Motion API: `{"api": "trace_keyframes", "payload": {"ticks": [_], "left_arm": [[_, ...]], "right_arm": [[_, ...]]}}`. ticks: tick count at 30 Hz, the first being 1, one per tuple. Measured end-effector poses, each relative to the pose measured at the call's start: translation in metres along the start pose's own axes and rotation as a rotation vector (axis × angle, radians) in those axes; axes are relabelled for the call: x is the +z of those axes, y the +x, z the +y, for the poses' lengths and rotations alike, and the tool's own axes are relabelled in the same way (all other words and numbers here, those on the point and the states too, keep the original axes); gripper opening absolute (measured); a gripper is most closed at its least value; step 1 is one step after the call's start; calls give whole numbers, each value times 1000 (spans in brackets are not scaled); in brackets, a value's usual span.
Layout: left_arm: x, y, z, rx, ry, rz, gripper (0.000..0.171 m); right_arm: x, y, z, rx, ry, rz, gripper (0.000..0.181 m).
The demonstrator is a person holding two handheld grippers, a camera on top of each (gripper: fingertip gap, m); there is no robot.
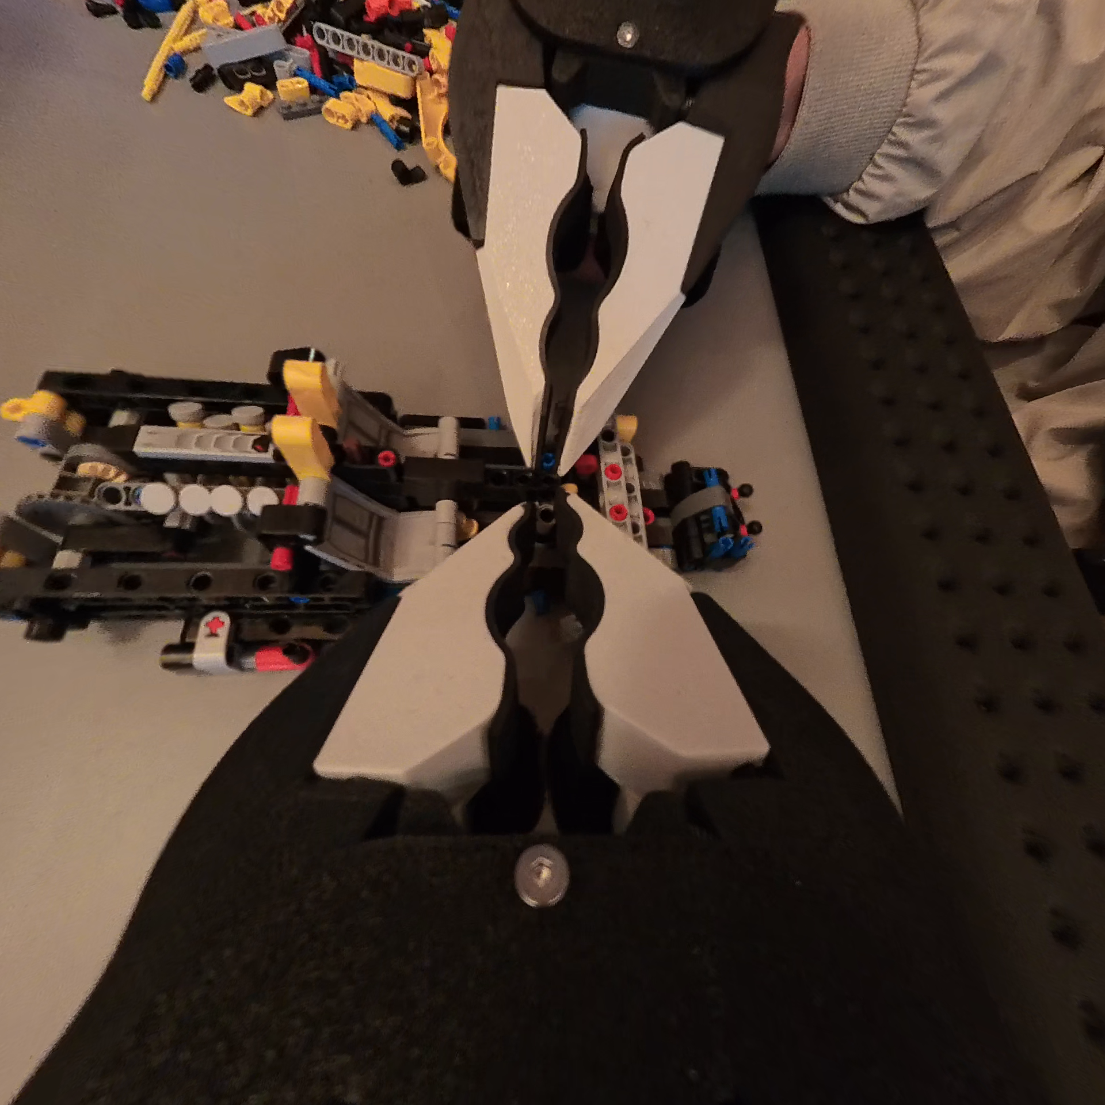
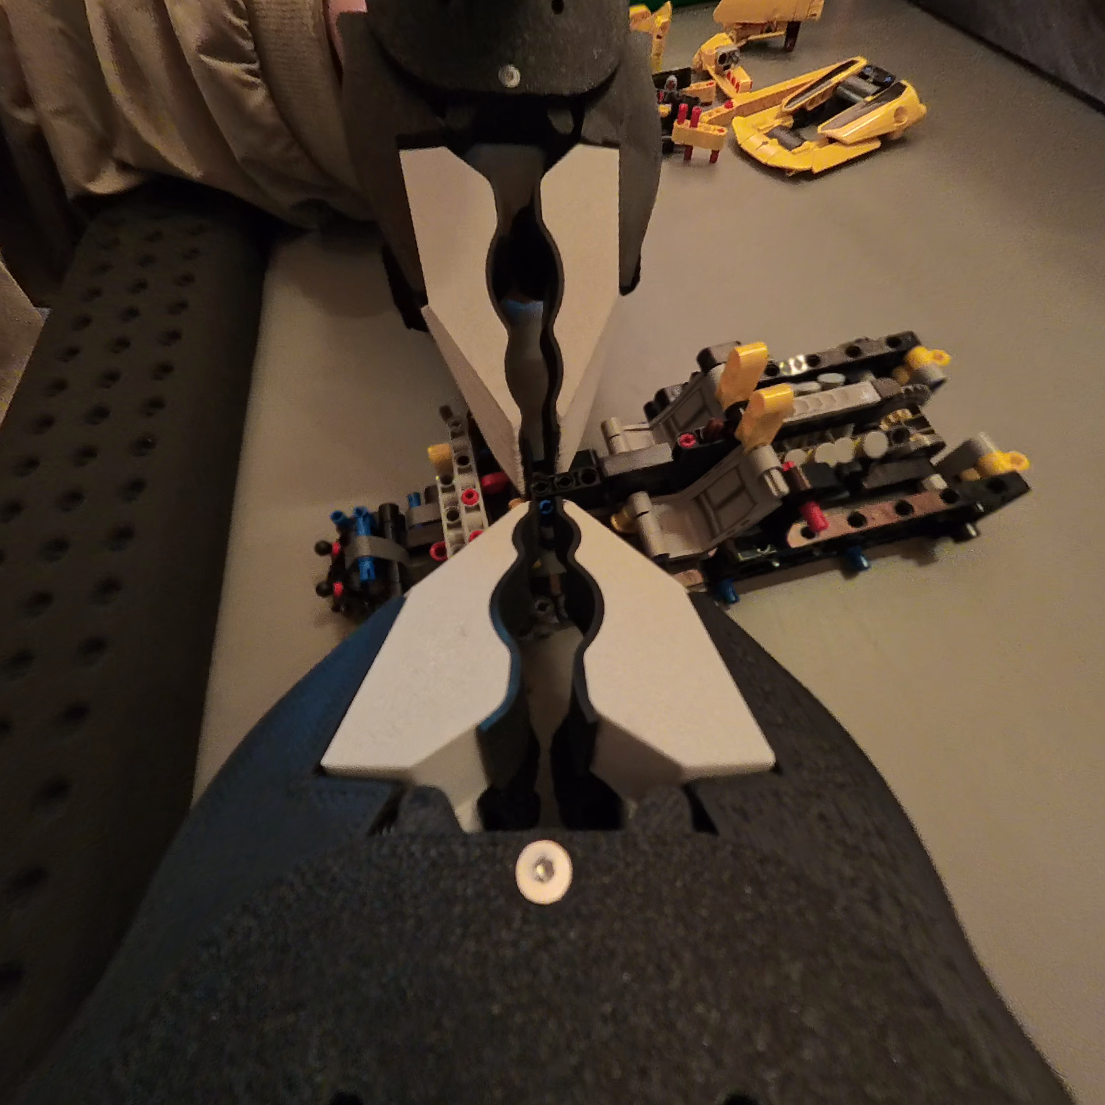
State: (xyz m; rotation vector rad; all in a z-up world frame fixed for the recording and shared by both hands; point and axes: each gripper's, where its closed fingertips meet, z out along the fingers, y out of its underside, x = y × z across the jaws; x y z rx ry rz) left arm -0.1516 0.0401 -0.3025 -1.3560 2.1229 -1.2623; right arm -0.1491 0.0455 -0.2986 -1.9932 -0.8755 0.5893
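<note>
Left tool [image 1: 545, 505] and right tool [image 2: 543, 505] tip to tip, each clamped on black beam [image 2: 562, 480] of brick chassis [image 1: 197, 514], grey surface [image 1: 179, 239] beneath

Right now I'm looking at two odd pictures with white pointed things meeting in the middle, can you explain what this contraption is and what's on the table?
These are two hand-held grippers, each with two white fingers and its own camera looking along them. In the left wrist view, the left gripper fills the bottom and the right gripper comes from the top; the right wrist view mirrors that. Both tips meet, nearly closed, on a small black beam atop a partly built toy-brick chassis. Whether either truly grips it is unclear. The grey table also holds a pile of loose bricks and yellow body panels. A person's sleeve shows behind.
</note>
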Motion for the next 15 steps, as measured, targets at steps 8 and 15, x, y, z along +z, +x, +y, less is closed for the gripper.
{"api": "trace_keyframes", "payload": {"ticks": [8, 15], "left_arm": [[3, -3, -3, -33, 34, 9, 7], [5, -5, -3, -38, 30, -1, 8]], "right_arm": [[-6, 6, -3, 32, 37, 8, 0], [-8, 6, -6, 17, 60, 20, 0]]}}
